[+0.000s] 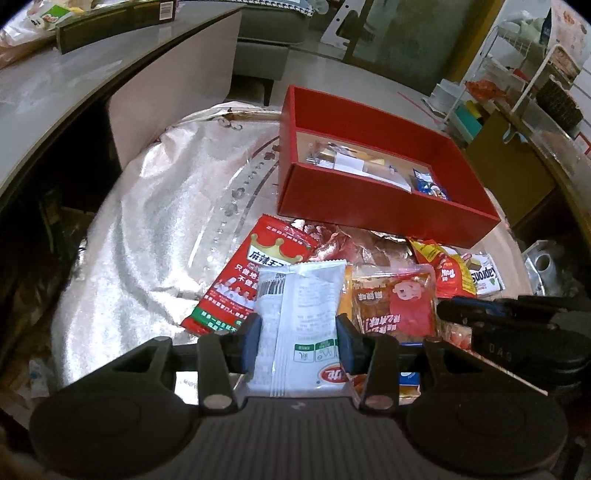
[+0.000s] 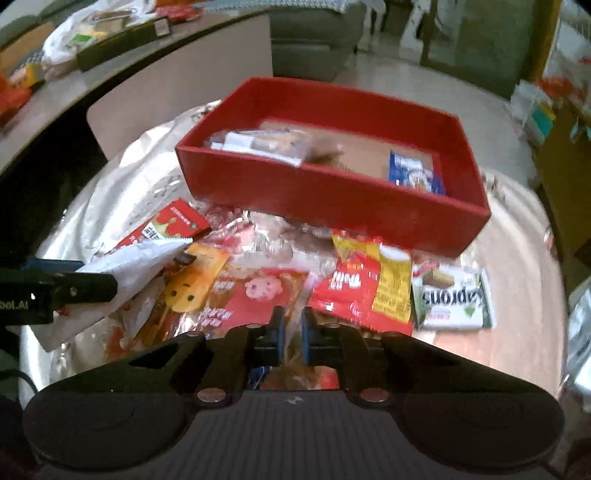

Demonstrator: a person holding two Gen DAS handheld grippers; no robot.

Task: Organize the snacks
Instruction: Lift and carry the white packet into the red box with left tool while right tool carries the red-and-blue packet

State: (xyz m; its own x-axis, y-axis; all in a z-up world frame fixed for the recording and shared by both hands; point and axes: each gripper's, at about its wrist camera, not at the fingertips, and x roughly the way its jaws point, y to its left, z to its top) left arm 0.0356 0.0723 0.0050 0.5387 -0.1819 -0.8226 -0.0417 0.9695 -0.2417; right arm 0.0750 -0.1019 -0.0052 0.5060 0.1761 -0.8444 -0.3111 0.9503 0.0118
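Observation:
My left gripper (image 1: 299,339) is shut on a white snack packet (image 1: 299,306), which stands up between the blue pads. The right wrist view shows that same packet (image 2: 129,273) sticking out of the left gripper (image 2: 74,288) at the left edge. My right gripper (image 2: 293,325) is shut, with nothing visible between its fingers, low over a pig-printed packet (image 2: 258,295). A red-and-yellow packet (image 2: 362,288), a green-and-white wafer packet (image 2: 454,299) and a red crown packet (image 1: 255,273) lie in the pile. Behind it stands the open red box (image 1: 369,206), with a few packets inside.
A silver cloth (image 1: 147,221) covers the round table under the snacks. A grey counter at the left carries a long dark box (image 1: 110,26) and bags. A white wire rack (image 1: 517,74) and a cardboard box (image 1: 509,158) stand at the right.

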